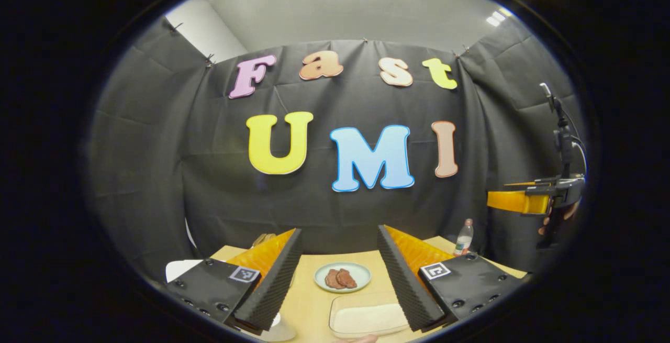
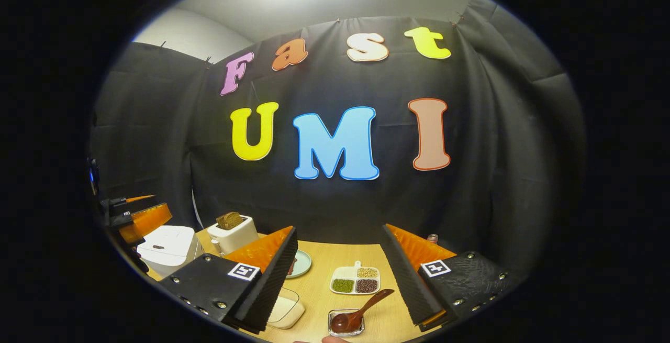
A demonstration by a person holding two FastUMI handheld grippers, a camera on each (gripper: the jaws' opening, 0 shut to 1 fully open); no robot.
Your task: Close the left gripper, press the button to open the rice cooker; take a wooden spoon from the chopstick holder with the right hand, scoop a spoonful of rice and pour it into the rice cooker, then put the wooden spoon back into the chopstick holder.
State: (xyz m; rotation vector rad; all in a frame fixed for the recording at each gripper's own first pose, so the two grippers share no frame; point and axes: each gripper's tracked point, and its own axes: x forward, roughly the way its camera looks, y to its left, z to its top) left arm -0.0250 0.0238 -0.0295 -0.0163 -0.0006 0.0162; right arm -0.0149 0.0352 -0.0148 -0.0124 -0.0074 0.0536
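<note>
The white rice cooker (image 2: 167,249) stands at the table's left with its lid down; its corner (image 1: 180,268) peeks out beside my left finger. A dark wooden spoon (image 2: 366,306) lies with its bowl in a small clear square holder (image 2: 335,316) near the front edge. A clear container of white rice (image 1: 366,319) sits low between the left fingers, and its corner (image 2: 288,309) shows beside the right gripper's left finger. My left gripper (image 1: 339,230) is open, holding nothing, and hovers by the cooker (image 2: 138,214). My right gripper (image 2: 339,229) is open above the table, also at the far right (image 1: 523,201).
A pale plate with brown food (image 1: 343,277) sits mid-table. A white toaster with bread (image 2: 233,233) stands behind the cooker. A divided dish of beans (image 2: 356,280) lies beyond the spoon. A water bottle (image 1: 464,237) stands at the back right. The tabletop (image 2: 335,259) is light wood.
</note>
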